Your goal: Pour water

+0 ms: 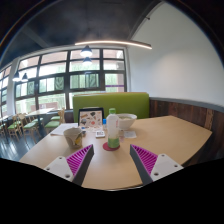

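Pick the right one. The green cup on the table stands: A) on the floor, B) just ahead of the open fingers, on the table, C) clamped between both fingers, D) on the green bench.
B: the green cup rests on the table just ahead of the gripper, whose fingers are spread apart and touch nothing.

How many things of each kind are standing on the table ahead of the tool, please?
Green cup: 1, just ahead of the open tool, in line with the gap between its fingers
White container: 1
Tan box: 1
Upright dark-framed panel: 1
Total: 4 that can be told apart on the table
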